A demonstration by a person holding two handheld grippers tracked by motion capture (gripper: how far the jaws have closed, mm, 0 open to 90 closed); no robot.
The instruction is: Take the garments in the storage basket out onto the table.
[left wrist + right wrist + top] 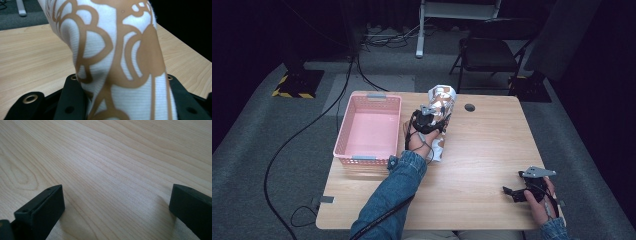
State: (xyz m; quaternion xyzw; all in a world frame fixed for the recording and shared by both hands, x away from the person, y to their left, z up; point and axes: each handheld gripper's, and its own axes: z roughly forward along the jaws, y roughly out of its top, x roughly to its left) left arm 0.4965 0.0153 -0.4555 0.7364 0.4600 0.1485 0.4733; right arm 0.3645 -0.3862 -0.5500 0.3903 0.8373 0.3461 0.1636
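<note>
Left hand-held gripper point(122, 100) clamps unlabelled patterned cloth point(117, 50); right hand-held gripper point(115, 212) gapes wide.

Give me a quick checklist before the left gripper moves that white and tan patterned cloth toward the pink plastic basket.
1. Grip: left gripper has its jaws closed on the white and tan patterned cloth: ok.
2. Cloth off the table: its lower end seems to rest on the light wooden table: not ok.
3. Pink plastic basket holds nothing: ok.
4. Path to the basket: it sits right beside the cloth, nothing between: ok.
5. Right gripper is open, holds nothing and rests far off at the table's near right corner: ok.
6. How firmly the cloth is held: cannot tell.
</note>
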